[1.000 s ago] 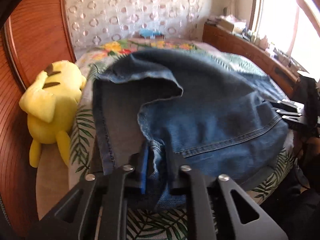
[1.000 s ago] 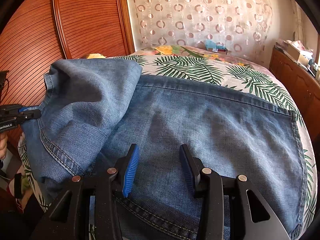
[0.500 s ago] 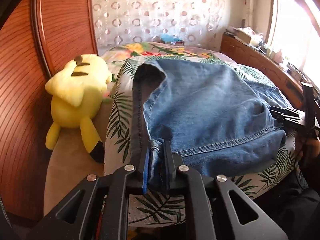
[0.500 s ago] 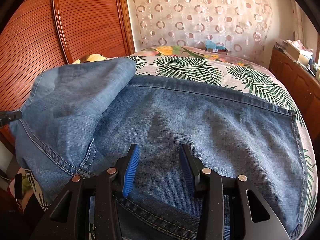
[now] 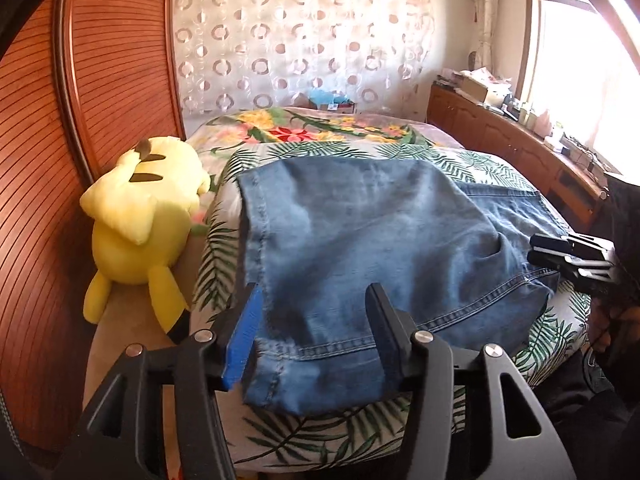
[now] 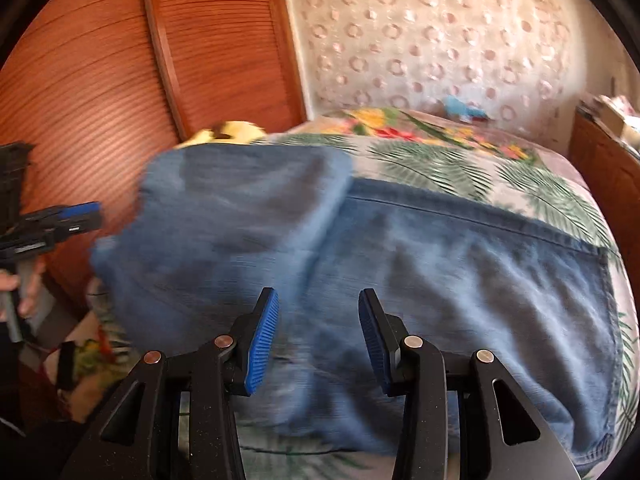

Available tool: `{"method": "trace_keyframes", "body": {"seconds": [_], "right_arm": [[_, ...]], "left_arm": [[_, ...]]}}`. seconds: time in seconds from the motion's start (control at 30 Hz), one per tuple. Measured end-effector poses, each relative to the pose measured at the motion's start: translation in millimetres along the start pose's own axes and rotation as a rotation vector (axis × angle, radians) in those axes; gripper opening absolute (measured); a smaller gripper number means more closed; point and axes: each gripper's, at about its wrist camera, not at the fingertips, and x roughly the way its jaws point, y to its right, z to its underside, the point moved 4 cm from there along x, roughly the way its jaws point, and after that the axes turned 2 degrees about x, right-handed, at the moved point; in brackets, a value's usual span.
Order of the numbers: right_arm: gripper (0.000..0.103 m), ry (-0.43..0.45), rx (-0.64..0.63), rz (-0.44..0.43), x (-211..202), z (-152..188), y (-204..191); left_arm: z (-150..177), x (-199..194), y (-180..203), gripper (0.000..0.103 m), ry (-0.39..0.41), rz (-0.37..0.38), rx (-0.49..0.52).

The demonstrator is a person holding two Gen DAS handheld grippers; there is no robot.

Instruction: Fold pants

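Note:
Blue jeans (image 5: 380, 232) lie folded on the bed, one leg laid flat across the rest. My left gripper (image 5: 314, 294) hovers over their near hem corner; its jaws are opening, the denim lies below and between them, and the pads do not press on it. In the blurred right wrist view my right gripper (image 6: 319, 296) stands open just above the jeans (image 6: 460, 272), holding nothing. The left wrist view catches the right gripper (image 5: 568, 256) at the jeans' right edge. The left gripper (image 6: 64, 220) appears at the left, off the cloth.
The bed carries a leaf-print cover (image 5: 344, 148). A yellow plush toy (image 5: 140, 208) lies along its left side against ribbed wooden doors (image 5: 112, 80). A wooden cabinet (image 5: 500, 136) with clutter runs under the window at the right. A person's hand (image 6: 20, 288) grips the left tool.
The left gripper carried the jeans' hem towards the bed's near edge, then opened and let it go; the leg now lies flat. The right gripper drew back a little and its view is blurred.

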Motion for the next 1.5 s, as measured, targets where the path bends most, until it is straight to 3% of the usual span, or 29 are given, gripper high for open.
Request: {"method": "trace_keyframes", "body": {"seconds": [0.33,0.37,0.4,0.6,0.87,1.03,1.17,1.3,1.5], "right_arm": [[0.043,-0.125,-0.040,-0.019,14.7,13.9,-18.7],[0.032,-0.134,-0.038,-0.019,14.9,16.0,-18.3],[0.010,-0.131,-0.036,-0.016,13.7,15.0,-16.7],[0.002,-0.103,-0.060,-0.029,-10.5,14.6,-27.4],[0.002,-0.120,-0.037,-0.036,-22.6,32.0,-19.8],[0.003,-0.106,0.006,-0.028,-23.0,27.2,-13.1],[0.011,-0.080,0.027,-0.016,-26.7,21.9,-6.0],[0.029,-0.044,0.040,0.013,-28.9,4.4,9.0],[0.034,0.002,0.041,0.018,-4.3,-41.9,41.1]], "left_arm": [[19.0,43.4,16.7,0.054,-0.090,0.005,0.015],[21.7,47.9,16.0,0.054,-0.104,-0.003,0.017],[23.1,50.0,16.0,0.054,-0.112,-0.012,0.017],[25.4,56.3,13.7,0.054,-0.122,-0.021,0.013],[27.1,55.7,16.2,0.054,-0.121,-0.029,0.009],[10.2,38.1,31.2,0.054,-0.074,0.006,0.037],[-5.6,24.3,52.2,0.054,-0.030,0.034,0.076],[-12.6,29.8,77.0,0.054,-0.019,0.087,0.096],[-14.9,59.3,110.8,0.054,-0.045,0.162,0.118]]}}
